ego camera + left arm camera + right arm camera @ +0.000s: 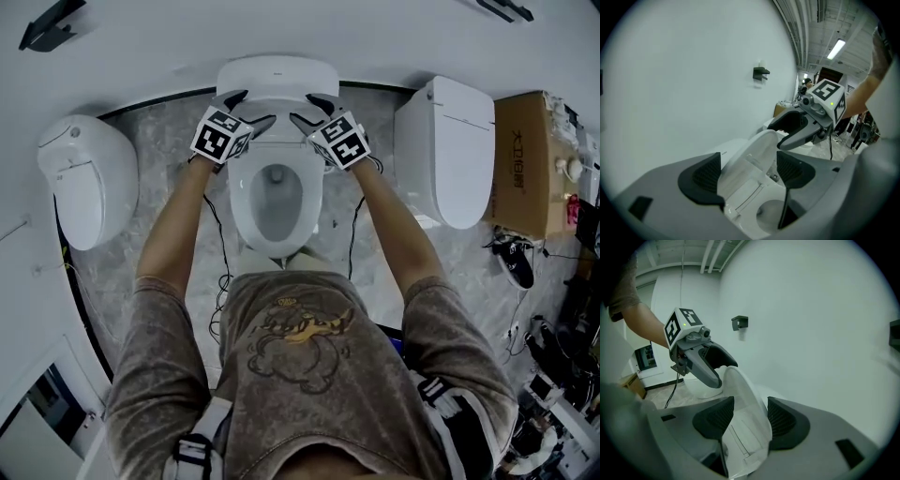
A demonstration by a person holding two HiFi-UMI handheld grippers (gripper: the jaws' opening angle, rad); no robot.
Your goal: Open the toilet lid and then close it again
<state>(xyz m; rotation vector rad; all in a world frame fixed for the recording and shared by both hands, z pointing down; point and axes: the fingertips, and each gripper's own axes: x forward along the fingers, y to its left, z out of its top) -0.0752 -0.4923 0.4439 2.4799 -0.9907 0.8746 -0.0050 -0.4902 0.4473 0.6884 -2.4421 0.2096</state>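
Light is cool, even and fairly bright, with muted colour. A long fluorescent ceiling tube glows at the upper right of the left gripper view, and the plain white wall is flatly lit. The glossy white ceramic toilet bowl shows a soft sheen and faint shadow inside. Both gripper views bulge like a fisheye, with black corners and a blurred near foreground. The white plastic toilet lid looks washed out. The head view bends at its edges.
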